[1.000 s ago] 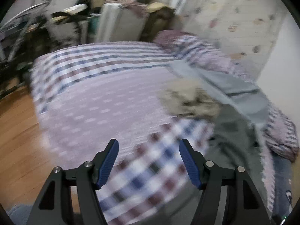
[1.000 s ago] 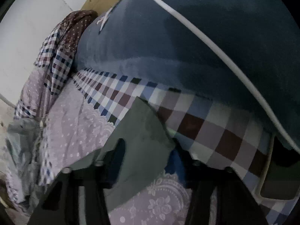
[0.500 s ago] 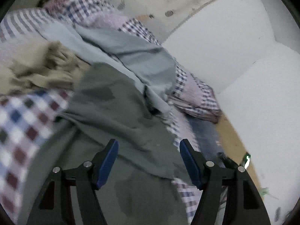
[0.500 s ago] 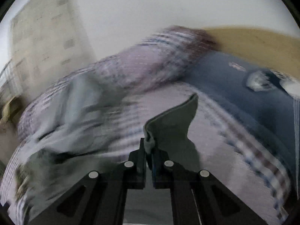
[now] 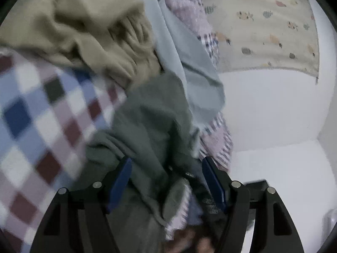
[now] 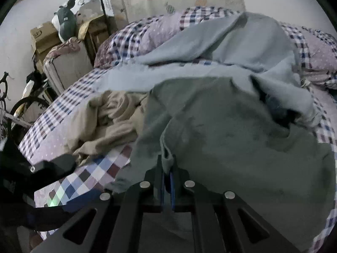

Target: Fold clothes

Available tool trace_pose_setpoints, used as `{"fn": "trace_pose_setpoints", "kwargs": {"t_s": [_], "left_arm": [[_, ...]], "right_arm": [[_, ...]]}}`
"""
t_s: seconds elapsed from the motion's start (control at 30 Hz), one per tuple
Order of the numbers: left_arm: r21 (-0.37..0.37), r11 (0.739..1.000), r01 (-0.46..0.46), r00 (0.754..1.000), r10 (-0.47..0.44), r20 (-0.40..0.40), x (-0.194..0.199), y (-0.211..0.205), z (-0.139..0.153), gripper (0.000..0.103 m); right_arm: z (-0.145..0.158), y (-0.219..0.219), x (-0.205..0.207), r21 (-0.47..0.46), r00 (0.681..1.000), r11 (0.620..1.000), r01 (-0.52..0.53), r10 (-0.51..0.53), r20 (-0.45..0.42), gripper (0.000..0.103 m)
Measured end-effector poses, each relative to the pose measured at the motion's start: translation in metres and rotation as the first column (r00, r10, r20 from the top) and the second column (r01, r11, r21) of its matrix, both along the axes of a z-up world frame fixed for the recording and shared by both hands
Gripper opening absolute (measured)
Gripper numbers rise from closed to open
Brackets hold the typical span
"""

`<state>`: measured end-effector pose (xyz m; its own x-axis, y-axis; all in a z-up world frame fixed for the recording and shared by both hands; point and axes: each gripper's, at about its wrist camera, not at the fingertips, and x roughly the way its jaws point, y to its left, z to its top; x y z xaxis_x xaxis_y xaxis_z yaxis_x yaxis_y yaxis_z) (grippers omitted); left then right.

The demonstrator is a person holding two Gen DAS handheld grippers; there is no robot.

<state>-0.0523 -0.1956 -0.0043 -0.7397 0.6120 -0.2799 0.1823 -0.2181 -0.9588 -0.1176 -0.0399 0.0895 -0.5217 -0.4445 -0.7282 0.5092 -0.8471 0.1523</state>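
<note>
Since half a second before, both my wrists had swung back over the checked purple-and-blue bedspread (image 6: 92, 175), and my right gripper (image 6: 167, 175) had carried its pinched edge of the dark grey-green cotton garment (image 6: 231, 130) down toward the bed. That garment lay spread across the bed's middle, beside a crumpled beige piece (image 6: 111, 118) and under a pale blue sheet (image 6: 210, 48), so I judged the first fold was only beginning. My right jaws were pressed together on a fold of that grey-green cloth. My left gripper (image 5: 166, 177) stood spread wide, straddling a bunched ridge of the same garment without closing on it.
</note>
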Motion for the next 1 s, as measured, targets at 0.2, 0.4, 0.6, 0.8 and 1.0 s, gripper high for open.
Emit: {"fn": "trace_pose_setpoints", "kwargs": {"t_s": [0.2,0.4,0.6,0.8,1.0], "left_arm": [[-0.099,0.984,0.147,0.989,-0.149,-0.016,-0.033,0.038,0.006,0.072],[-0.141,0.97,0.2,0.98,-0.195,0.048,-0.073,0.064,-0.013,0.072],[-0.137,0.973,0.188,0.982,-0.185,0.037,-0.081,0.069,-0.011,0.072],[-0.19,0.962,0.195,0.981,-0.191,0.041,-0.084,0.075,0.003,0.017],[-0.118,0.986,0.114,0.988,-0.125,-0.087,-0.081,0.067,0.034,0.002]], "right_arm": [[-0.003,0.023,0.005,-0.075,0.996,0.997,-0.035,0.041,0.08,0.008],[-0.002,0.048,0.018,-0.089,0.993,0.994,-0.068,0.076,0.094,0.049],[0.028,0.132,0.053,-0.023,0.999,1.0,-0.012,0.011,-0.037,0.06],[0.032,0.266,0.063,0.061,0.961,0.963,0.264,-0.257,-0.098,0.065],[0.003,0.313,0.062,0.168,0.95,0.935,0.312,-0.309,-0.043,0.065]]}}
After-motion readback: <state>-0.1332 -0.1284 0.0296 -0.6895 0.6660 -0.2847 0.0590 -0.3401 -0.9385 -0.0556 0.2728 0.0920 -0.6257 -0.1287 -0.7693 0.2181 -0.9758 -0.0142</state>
